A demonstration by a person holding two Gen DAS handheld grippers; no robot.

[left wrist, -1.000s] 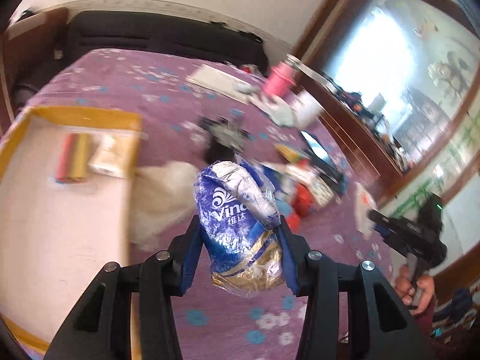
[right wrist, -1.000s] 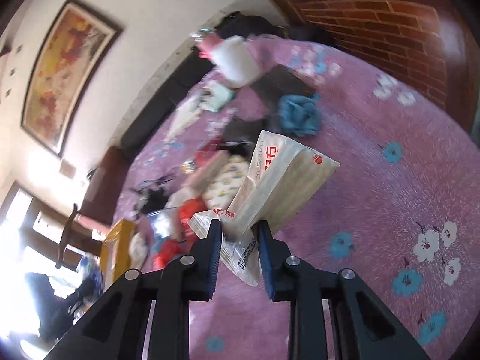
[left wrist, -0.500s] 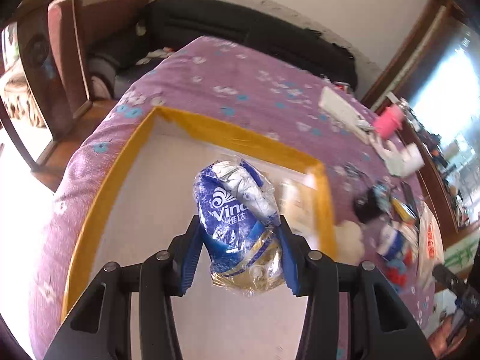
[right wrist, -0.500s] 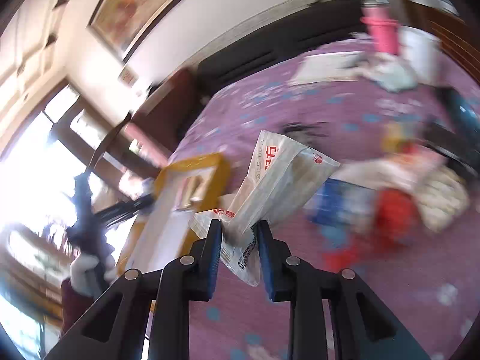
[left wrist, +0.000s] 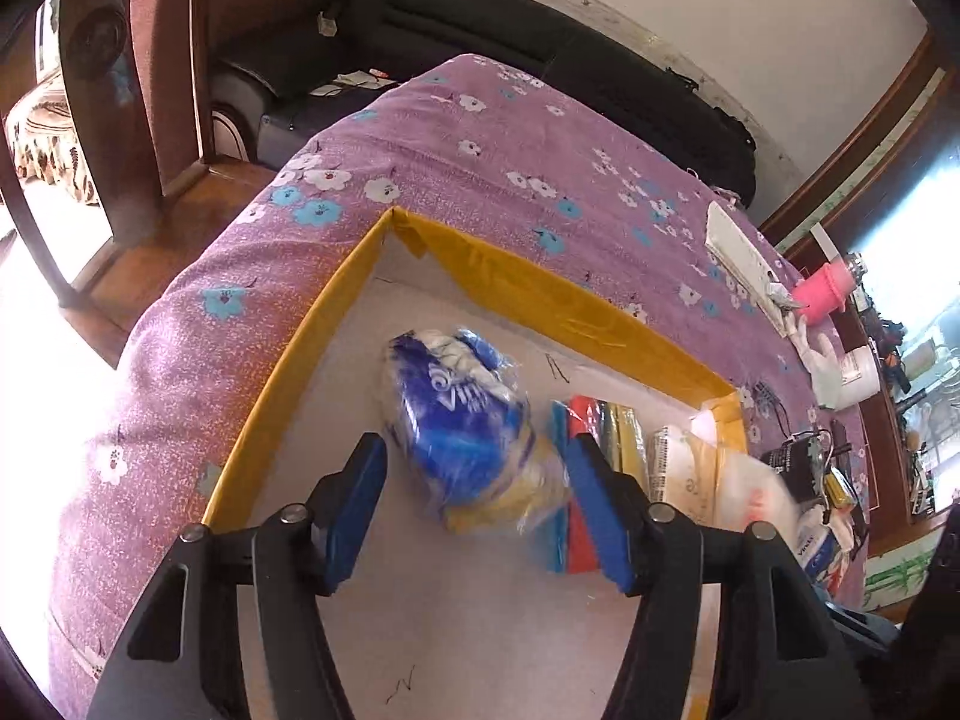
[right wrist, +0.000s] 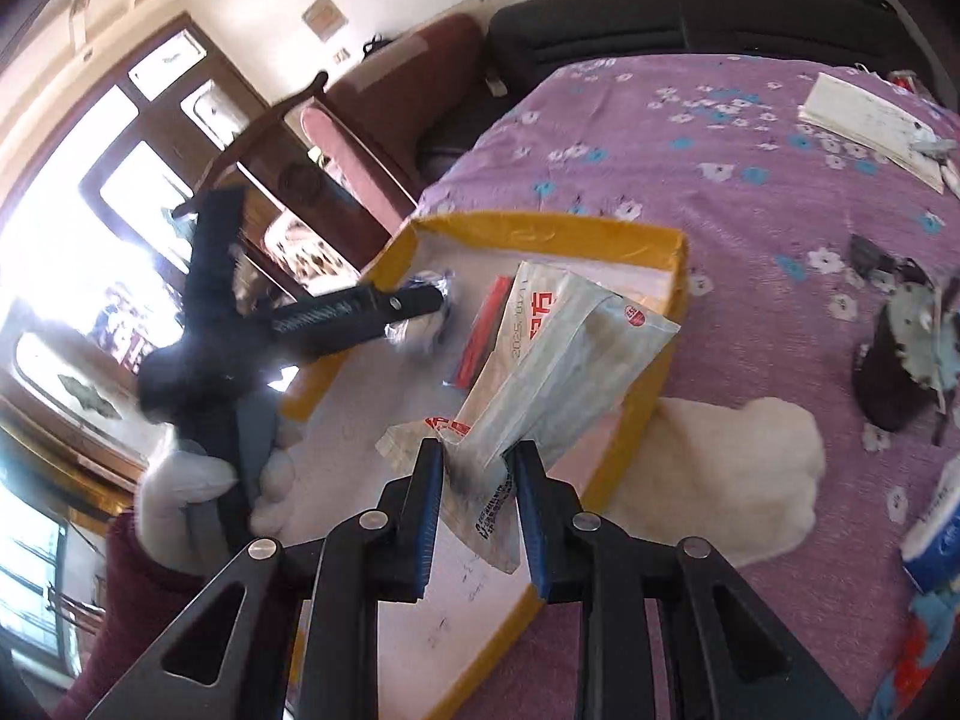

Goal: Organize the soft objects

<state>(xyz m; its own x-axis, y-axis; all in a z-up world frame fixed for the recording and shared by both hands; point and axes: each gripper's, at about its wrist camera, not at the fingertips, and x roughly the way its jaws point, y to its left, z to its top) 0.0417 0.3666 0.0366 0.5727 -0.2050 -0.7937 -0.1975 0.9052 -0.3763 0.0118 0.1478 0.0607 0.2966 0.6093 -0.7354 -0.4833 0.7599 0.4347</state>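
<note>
A yellow-rimmed box (left wrist: 528,294) with a white floor lies on the purple flowered bed. My left gripper (left wrist: 474,498) is open above the box; the blue tissue pack (left wrist: 462,426) sits loose between its spread fingers, over the box floor. Red, blue and yellow flat packs (left wrist: 594,426) lie beside it in the box. My right gripper (right wrist: 477,480) is shut on a clear plastic mask packet (right wrist: 558,360) and holds it over the box's near right rim (right wrist: 648,384). The left gripper also shows in the right wrist view (right wrist: 414,306), over the box.
A white fluffy cloth (right wrist: 720,468) lies on the bed just right of the box. A dark object (right wrist: 900,360), a white notebook (right wrist: 870,120) and a pink cup (left wrist: 825,294) lie on the bed farther right. A wooden chair (left wrist: 120,90) stands beyond the bed's left edge.
My left gripper moved over the box and opened, letting go of the blue tissue pack. My right gripper swung with the mask packet toward the box.
</note>
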